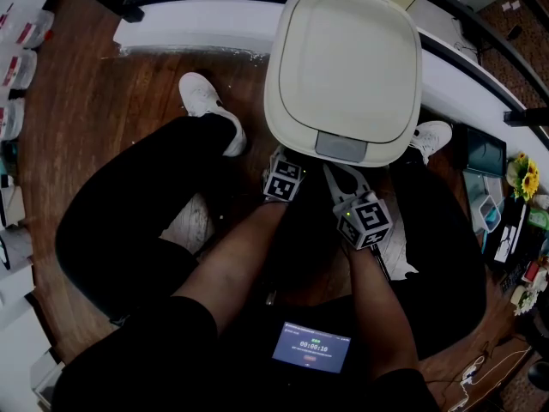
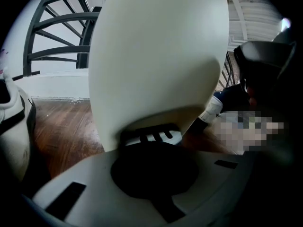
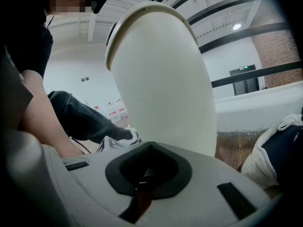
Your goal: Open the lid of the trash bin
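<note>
Trash bin point(image 1: 343, 67), lid shut, stands between white shoes point(image 1: 206, 101), ledge point(image 1: 197, 15) behind.

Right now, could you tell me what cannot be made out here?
Inside of the bin: every view, shut lid covers it.
Right gripper jaws' state: right gripper view, its own housing blocks them.
Left gripper tips: head view, lid's rim overhangs them; left gripper view too dark.

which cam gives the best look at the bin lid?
Head view: it looks straight down on the whole lid, shut, with the grey tab at its front edge. The right gripper view catches only the lid's rim side-on atop the bin. The left gripper view shows just the bin's wall, with no lid seam visible.
</note>
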Motion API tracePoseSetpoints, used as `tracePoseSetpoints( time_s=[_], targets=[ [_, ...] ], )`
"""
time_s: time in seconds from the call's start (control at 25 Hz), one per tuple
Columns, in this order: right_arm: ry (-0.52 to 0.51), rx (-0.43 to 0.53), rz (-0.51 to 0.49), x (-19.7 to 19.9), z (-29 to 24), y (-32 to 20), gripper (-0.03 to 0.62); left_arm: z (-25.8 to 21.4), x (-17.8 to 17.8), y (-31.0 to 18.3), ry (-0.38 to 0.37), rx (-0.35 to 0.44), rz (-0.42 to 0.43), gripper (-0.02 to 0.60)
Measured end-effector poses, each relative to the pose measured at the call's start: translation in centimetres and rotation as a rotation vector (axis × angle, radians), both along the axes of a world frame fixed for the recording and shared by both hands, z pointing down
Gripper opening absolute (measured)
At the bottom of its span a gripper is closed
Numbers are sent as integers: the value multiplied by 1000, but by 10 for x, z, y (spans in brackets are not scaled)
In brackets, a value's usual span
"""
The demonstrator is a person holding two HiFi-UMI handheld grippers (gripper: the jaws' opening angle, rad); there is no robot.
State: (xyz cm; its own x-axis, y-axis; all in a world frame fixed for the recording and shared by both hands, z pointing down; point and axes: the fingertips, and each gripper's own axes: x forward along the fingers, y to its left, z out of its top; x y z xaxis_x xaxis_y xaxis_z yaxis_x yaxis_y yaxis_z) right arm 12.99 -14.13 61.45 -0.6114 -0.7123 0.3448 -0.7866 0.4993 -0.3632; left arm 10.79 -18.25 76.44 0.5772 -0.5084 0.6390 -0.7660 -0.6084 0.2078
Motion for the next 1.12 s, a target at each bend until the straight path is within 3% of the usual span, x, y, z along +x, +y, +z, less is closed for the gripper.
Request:
tracePoseSetpoints(
  time_s=[0.16, 1.12],
  targets=[
    [3, -1, 1, -1, 1, 1, 11, 2, -3, 1, -37, -9, -5, 32],
    [8, -21, 9, -1, 6, 0, 11, 12, -2, -1, -83, -80, 28, 32]
  ],
)
